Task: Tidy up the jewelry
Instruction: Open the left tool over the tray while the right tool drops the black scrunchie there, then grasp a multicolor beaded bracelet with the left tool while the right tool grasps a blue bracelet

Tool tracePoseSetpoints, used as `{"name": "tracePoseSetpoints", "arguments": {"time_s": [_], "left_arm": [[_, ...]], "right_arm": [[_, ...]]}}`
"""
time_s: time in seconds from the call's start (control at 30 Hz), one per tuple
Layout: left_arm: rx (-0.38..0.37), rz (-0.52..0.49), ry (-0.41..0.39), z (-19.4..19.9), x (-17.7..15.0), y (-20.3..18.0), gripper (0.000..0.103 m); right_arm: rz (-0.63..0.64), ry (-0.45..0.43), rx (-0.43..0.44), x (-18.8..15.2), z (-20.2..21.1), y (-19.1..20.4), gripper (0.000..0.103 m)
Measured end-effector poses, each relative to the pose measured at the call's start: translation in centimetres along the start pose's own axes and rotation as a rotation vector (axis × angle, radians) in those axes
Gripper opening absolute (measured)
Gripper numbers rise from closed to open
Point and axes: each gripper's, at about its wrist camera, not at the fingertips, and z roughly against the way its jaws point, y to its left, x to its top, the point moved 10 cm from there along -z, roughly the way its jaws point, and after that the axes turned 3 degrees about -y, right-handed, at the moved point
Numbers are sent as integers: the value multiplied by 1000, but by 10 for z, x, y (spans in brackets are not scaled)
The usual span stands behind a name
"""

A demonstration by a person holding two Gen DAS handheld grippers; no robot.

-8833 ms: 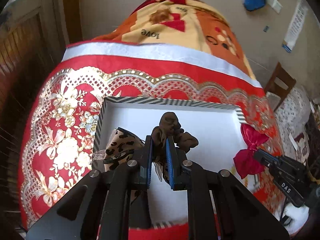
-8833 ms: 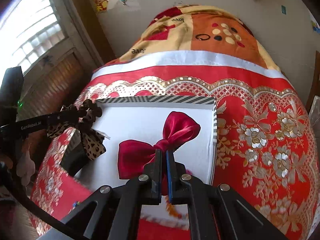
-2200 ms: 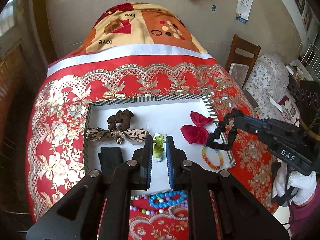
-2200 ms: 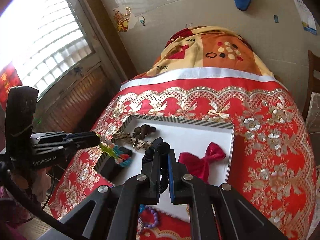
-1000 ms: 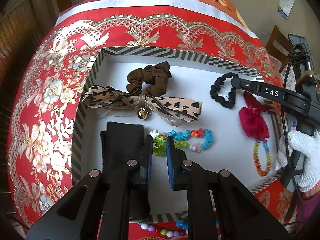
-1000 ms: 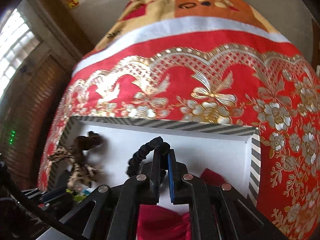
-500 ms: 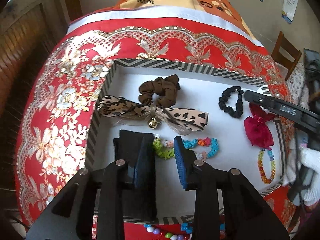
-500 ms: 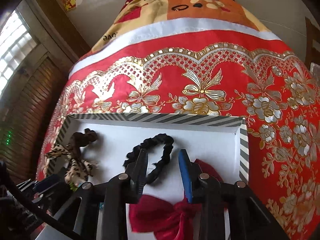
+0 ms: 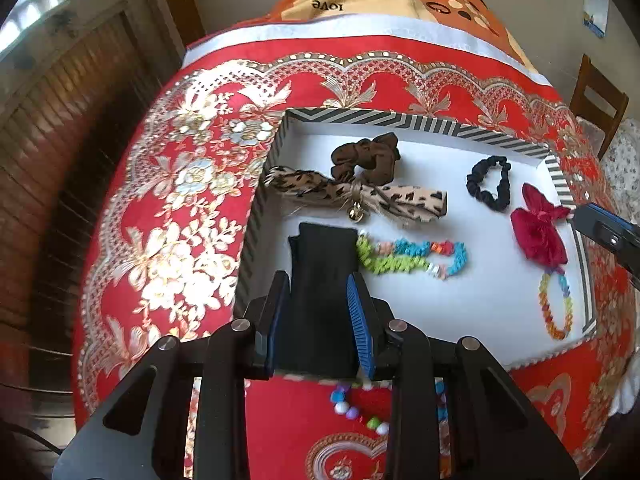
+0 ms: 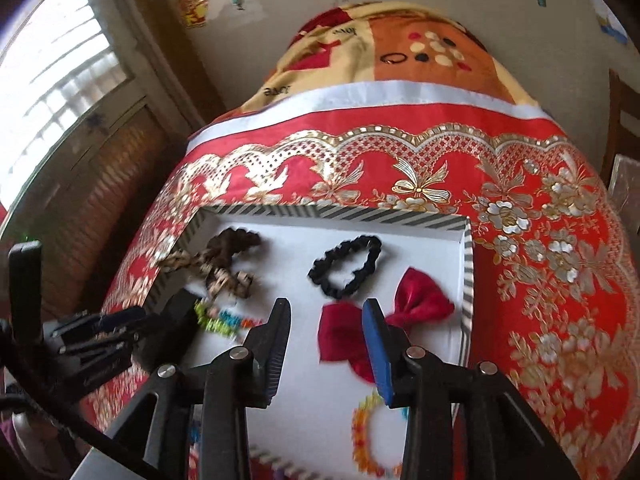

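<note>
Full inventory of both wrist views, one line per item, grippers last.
White tray with black-and-white striped rim: 1, on the tablecloth.
Brown fabric scrunchie: 1, tray far left.
Leopard-print ribbon bow with a small gold bell: 1, just in front of the scrunchie.
Black folded fabric piece: 1, tray near left, seen between the left gripper's fingers.
Green, blue and orange chunky bead bracelet: 1, tray middle.
Thin black scrunchie: 1, tray far right.
Dark red satin bow: 1, tray right edge.
Rainbow translucent bead bracelet: 1, tray near right.
Pastel bead strand: 1 visible, on the cloth outside the tray's near rim.
Red and gold floral tablecloth: 1, under everything.
Wooden chair: 1, brown, far right.
Left gripper: open, empty.
Right gripper: open, empty.
</note>
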Motion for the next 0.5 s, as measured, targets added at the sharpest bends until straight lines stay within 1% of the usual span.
{"name": "tracePoseSetpoints", "arguments": {"time_s": [0.1, 0.2, 0.4, 0.5], "left_arm": [[-19, 11, -9, 8, -8, 2, 29], [-10, 7, -14, 17, -18, 5, 29], [1, -16, -22, 28, -36, 7, 29], [-12, -14, -22, 33, -44, 7, 29]], "right_arm": [[15, -8, 4, -11, 15, 9, 37], [25, -11, 13, -25, 28, 16, 41], [80, -3, 8, -53, 43, 31, 41], [98, 9, 11, -68, 47, 36, 42]]}}
